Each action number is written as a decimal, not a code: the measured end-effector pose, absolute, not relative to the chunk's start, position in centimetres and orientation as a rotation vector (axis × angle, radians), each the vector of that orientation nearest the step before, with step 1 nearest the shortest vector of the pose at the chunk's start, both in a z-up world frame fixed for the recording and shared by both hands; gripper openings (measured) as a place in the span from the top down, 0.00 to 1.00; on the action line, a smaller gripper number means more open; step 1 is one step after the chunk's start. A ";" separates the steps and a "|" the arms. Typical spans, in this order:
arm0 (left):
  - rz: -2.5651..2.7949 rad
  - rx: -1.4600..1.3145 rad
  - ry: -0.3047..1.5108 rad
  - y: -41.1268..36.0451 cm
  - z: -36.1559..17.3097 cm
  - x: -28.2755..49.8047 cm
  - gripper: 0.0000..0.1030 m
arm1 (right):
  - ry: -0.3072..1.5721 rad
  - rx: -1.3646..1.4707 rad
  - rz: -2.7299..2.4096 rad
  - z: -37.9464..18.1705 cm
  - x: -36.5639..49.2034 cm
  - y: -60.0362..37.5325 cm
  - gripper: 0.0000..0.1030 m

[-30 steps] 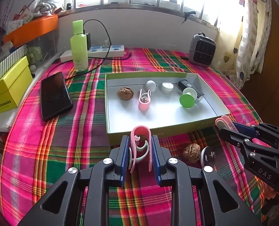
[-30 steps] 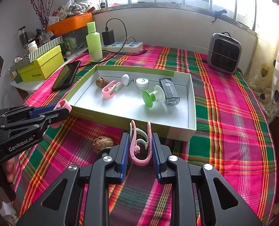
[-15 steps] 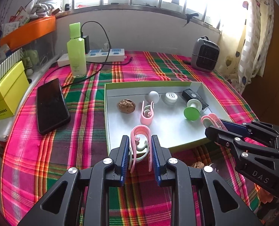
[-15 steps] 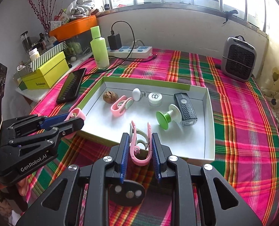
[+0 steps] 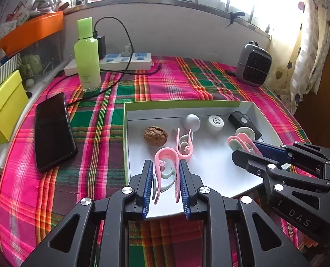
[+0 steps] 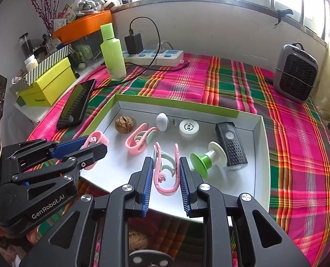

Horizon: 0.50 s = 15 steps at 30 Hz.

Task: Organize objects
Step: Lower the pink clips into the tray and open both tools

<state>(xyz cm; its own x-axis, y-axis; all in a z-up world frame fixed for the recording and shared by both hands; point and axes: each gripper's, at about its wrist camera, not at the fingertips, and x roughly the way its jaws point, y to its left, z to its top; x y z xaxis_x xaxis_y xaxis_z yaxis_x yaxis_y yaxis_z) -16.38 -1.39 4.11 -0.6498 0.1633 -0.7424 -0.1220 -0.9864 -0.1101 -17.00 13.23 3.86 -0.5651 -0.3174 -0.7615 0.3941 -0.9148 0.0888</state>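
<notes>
A shallow white box with green rim [image 5: 182,105] [image 6: 176,103] lies on the plaid cloth. In it are a walnut [image 5: 155,136], a pink clip [image 5: 184,143] [image 6: 140,138], a white ball [image 5: 192,122], a white cap [image 5: 215,123], a black remote [image 6: 231,143] and a green-white spool [image 6: 206,158]. My left gripper [image 5: 166,175] is shut on a pink clip [image 5: 165,170] above the box's near left part. My right gripper [image 6: 166,175] is shut on another pink clip [image 6: 166,173] above the box's near edge. Each gripper shows in the other's view, holding its clip [image 6: 96,139] [image 5: 240,142].
A black phone [image 5: 52,131], a green bottle [image 5: 87,55], a power strip [image 5: 125,61] and a yellow box [image 5: 2,109] stand left and behind. A grey heater [image 5: 253,64] stands back right. A walnut [image 6: 138,241] and a dark disc [image 6: 150,259] lie on the cloth below my right gripper.
Both grippers have moved forward and up from over the cloth to over the box, each still holding its pink clip. The loose walnut has dropped below the left view.
</notes>
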 end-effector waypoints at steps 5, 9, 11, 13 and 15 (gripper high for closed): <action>2.713 -1.255 -0.058 -1.3 3.5 -17.3 0.79 | 0.145 1.202 -2.451 3.1 -18.1 12.6 0.76; 2.708 -1.265 -0.058 -1.3 3.2 -18.0 0.79 | 0.138 1.217 -2.440 2.7 -18.8 12.4 0.76; 2.705 -1.271 -0.056 -1.3 3.0 -18.3 0.79 | 0.141 1.223 -2.436 2.5 -19.2 12.3 0.76; 2.700 -1.279 -0.049 -1.3 2.8 -18.6 0.79 | 0.145 1.230 -2.434 2.3 -19.5 12.2 0.76; 2.698 -1.279 -0.058 -1.3 2.7 -18.8 0.79 | 0.147 1.237 -2.430 2.1 -19.8 12.1 0.76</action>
<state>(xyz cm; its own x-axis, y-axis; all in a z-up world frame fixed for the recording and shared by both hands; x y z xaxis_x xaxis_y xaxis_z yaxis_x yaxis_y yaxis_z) -18.77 -1.31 2.72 -0.6235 0.1561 -0.7661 -0.1232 -0.9872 -0.1009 -19.84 12.10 2.14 -0.5231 -0.3086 -0.7944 0.4023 -0.9112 0.0890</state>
